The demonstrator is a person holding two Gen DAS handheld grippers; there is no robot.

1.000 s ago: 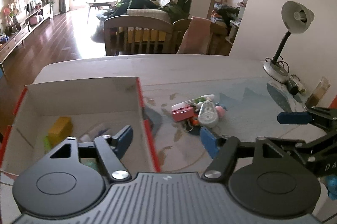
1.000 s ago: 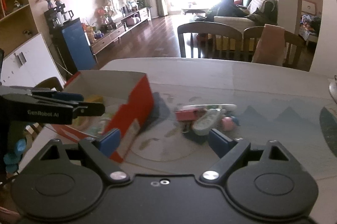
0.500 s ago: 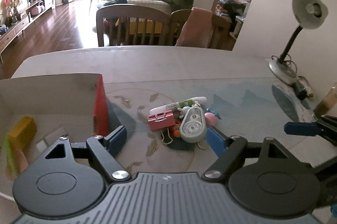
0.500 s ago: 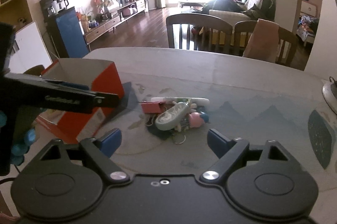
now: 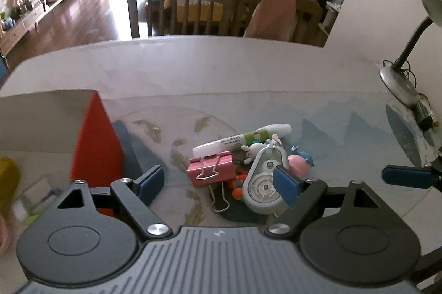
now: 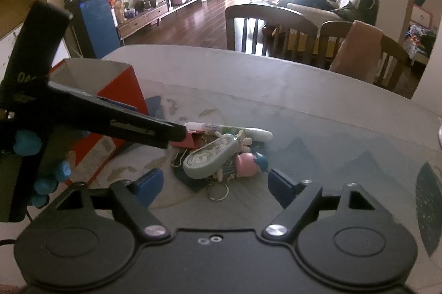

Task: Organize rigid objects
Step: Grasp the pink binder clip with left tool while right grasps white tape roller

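- At the far left of my left claw's view, the box [image 5: 94,139] shows its white inside and red corner; a yellow block [image 5: 8,169] sits in it at the left edge. My right claw's view gives only the box's red outer wall [image 6: 121,97] and rim, nothing of what is in it.
- My left claw [image 5: 218,180] stands with its blue pads wide apart; the jaws have just been opening, and nothing is pressed between them. The pile lies on the table beyond and between the pads.
- At centre, the pile: a pink binder clip [image 5: 211,169], a white-and-green pen [image 5: 243,139], a grey correction-tape dispenser [image 5: 263,183], a pink toy [image 5: 299,165].
- From the right claw's view the left claw's black finger hides part of the clip, but a key ring [image 6: 218,193] shows plainly there.
- My right claw [image 6: 214,183] is apart too; its jaws have just been closing, empty.
- A desk lamp [image 5: 400,81] shows at the right edge of the left view only.
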